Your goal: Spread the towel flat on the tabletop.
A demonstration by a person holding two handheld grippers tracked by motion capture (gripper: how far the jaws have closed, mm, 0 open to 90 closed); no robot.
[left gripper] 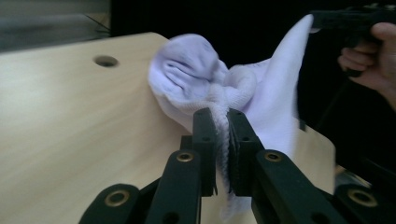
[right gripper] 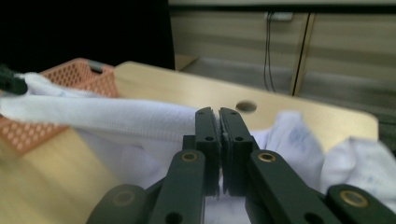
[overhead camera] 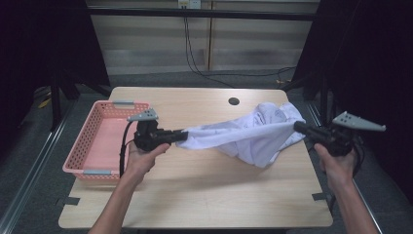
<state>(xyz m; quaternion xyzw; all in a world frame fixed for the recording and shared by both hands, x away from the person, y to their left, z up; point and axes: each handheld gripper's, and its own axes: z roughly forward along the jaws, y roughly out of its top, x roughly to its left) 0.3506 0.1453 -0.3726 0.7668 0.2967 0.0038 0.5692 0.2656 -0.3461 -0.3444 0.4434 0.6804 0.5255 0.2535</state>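
Tabletop (overhead camera: pixel 195 195): pale wood with a round hole (overhead camera: pixel 234 101) near its far edge; it carries everything named below.
White cloth (overhead camera: pixel 248 136): stretched in the air between the two tongs, right of the basket and nearer the person than the hole; its loose bulk sags onto the tabletop toward the right end.
Pink basket (overhead camera: pixel 92 141): a mesh-sided tray at the tabletop's left edge, just left of the left tongs.
Left tongs (overhead camera: pixel 184 135): held in the person's left hand (overhead camera: pixel 141 158) just right of the basket, jaws clamped on a bunched edge of the cloth, as the left gripper view (left gripper: pixel 222 140) shows close up.
Right tongs (overhead camera: pixel 297 127): at the tabletop's right edge, gripped in the right hand (overhead camera: pixel 336 163), jaws pressed narrow with cloth pinched between them (right gripper: pixel 218 140).
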